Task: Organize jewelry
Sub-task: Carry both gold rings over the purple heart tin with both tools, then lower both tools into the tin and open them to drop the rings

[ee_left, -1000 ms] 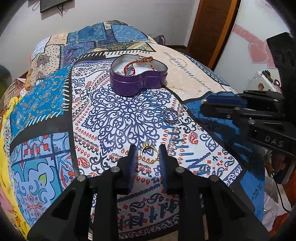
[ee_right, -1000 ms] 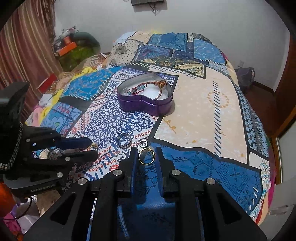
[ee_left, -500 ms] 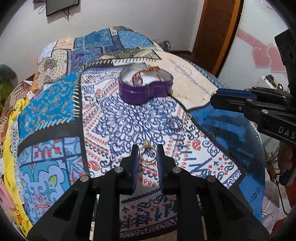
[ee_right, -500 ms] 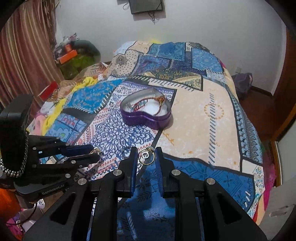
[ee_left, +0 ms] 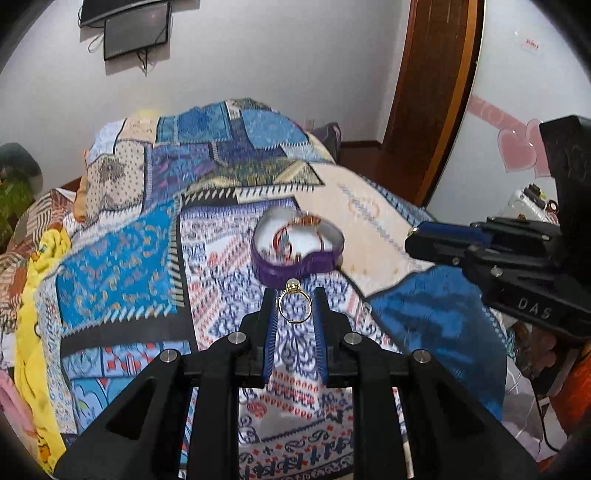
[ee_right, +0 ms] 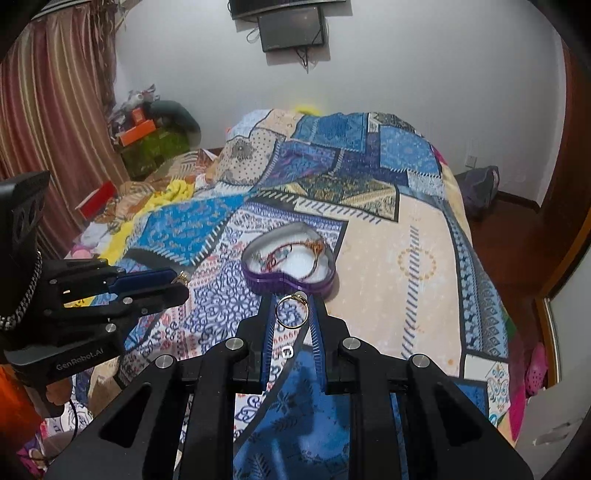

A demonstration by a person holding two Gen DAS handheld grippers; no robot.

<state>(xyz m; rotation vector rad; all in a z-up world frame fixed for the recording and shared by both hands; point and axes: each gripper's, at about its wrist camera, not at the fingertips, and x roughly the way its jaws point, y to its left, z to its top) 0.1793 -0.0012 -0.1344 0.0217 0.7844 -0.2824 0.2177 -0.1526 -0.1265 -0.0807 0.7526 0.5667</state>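
Note:
My left gripper (ee_left: 294, 292) is shut on a gold ring with a pale bead (ee_left: 294, 308), held upright above the bedspread. My right gripper (ee_right: 291, 300) is shut on a second gold ring (ee_right: 291, 312), also lifted clear of the cloth. A purple heart-shaped tin (ee_left: 273, 273) stands open just beyond both sets of fingertips, with red and orange cord jewelry inside; in the right wrist view the tin (ee_right: 264, 284) lies straight ahead. Each gripper shows in the other's view: the right gripper (ee_left: 410, 243) at the right, the left gripper (ee_right: 183, 286) at the left.
A patterned patchwork bedspread (ee_right: 406, 258) covers the bed. A small silver piece (ee_right: 287, 352) lies on it under the right gripper. Curtains and a pile of clutter (ee_right: 147, 140) stand to the left, a wooden door (ee_left: 436, 92) to the right, a wall screen (ee_right: 291, 27) behind.
Both grippers have risen from the bedspread, each carrying its ring. The left jaws narrowed onto the gold ring that lay between them. Both views now tilt up toward the far wall.

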